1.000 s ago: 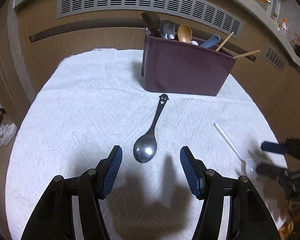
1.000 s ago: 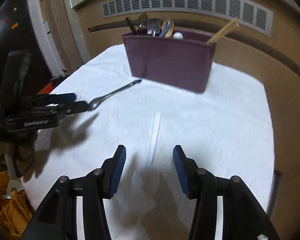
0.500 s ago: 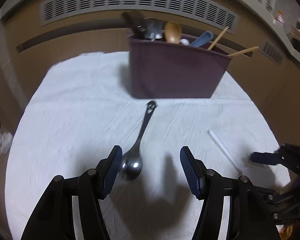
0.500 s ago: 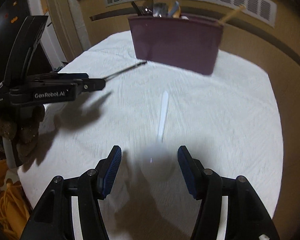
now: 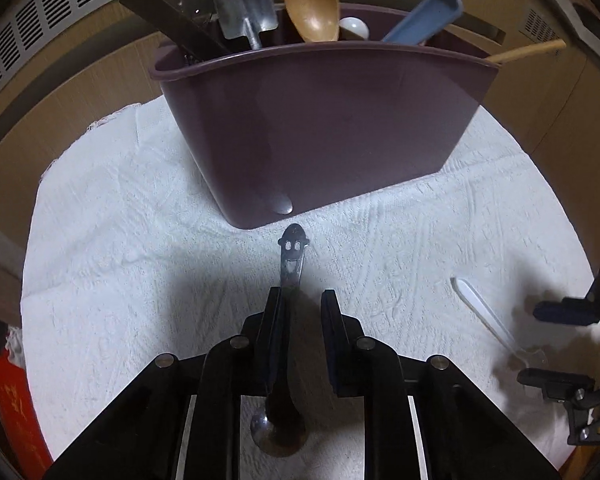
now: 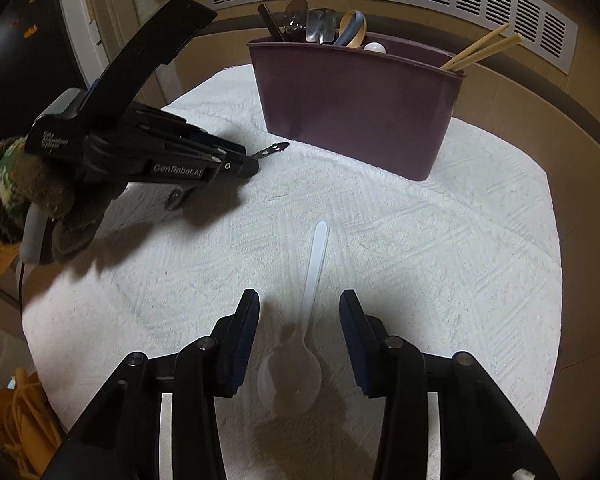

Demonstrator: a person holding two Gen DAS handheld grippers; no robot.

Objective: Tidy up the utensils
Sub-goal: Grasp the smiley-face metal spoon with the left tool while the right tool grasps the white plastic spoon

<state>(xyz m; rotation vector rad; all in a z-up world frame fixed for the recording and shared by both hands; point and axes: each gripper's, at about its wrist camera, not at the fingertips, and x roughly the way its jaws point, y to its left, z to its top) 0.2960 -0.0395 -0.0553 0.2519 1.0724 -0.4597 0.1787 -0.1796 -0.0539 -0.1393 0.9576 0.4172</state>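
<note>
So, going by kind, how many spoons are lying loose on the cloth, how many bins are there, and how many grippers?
Spoons on the cloth: 2, the metal spoon and the white spoon
Bins: 1, the purple bin
Grippers: 2, the left gripper and the right gripper
Total: 5

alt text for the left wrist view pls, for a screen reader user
The left gripper straddles the handle of a metal spoon with a smiley-face end, lying on a white cloth; its fingers are narrowed but still gapped on the right side. Just beyond stands a maroon utensil bin holding spoons and chopsticks, and a white plastic spoon lies to the right.
</note>
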